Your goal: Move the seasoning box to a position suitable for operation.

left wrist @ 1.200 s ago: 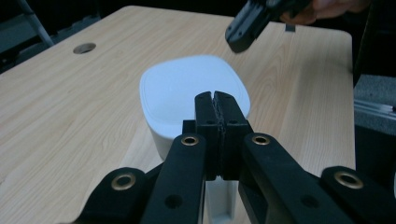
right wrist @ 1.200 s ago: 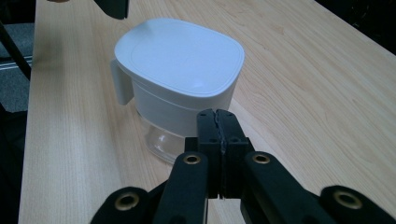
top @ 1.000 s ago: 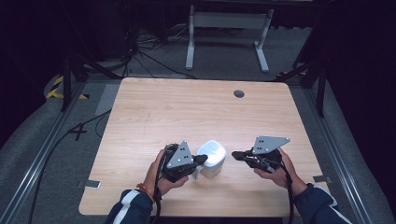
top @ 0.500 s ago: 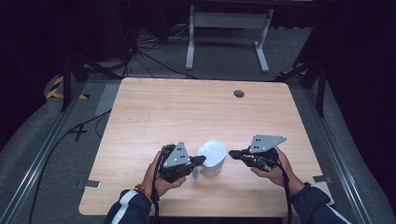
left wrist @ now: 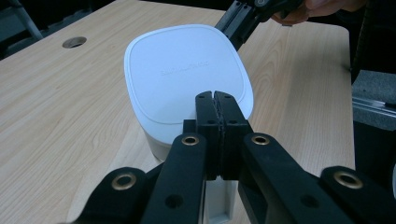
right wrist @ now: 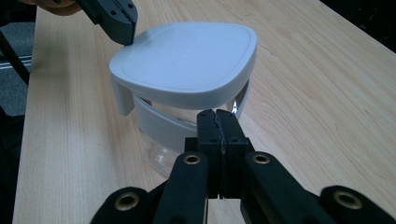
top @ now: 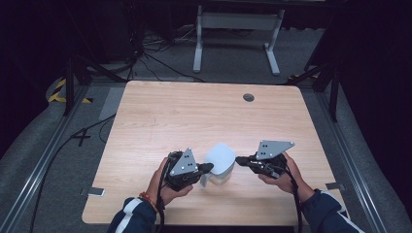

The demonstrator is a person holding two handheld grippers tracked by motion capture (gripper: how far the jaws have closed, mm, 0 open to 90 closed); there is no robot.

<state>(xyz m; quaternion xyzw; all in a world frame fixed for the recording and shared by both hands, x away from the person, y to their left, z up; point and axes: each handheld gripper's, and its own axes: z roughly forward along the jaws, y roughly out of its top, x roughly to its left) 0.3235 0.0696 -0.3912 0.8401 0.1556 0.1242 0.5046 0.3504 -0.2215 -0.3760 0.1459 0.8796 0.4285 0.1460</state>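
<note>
Flanking the lidded container [top: 220, 164] from both sides, near table [top: 204, 116] edge at six o'clock.

Sitting between the tips: left gripper [top: 208, 168] touching at nine o'clock, right gripper [top: 238, 159] at three, just beside the tilted white lid [right wrist: 187, 60]. Both pairs of jaws pressed together, gripping nothing. Looking equally near; lid lifting unevenly, calling for a push or pry.

The high view looks down from above the near edge of the pale wooden table [top: 160, 116]. Both gripper views face the white-lidded clear container [left wrist: 187, 79] closely, from opposite sides.
</note>
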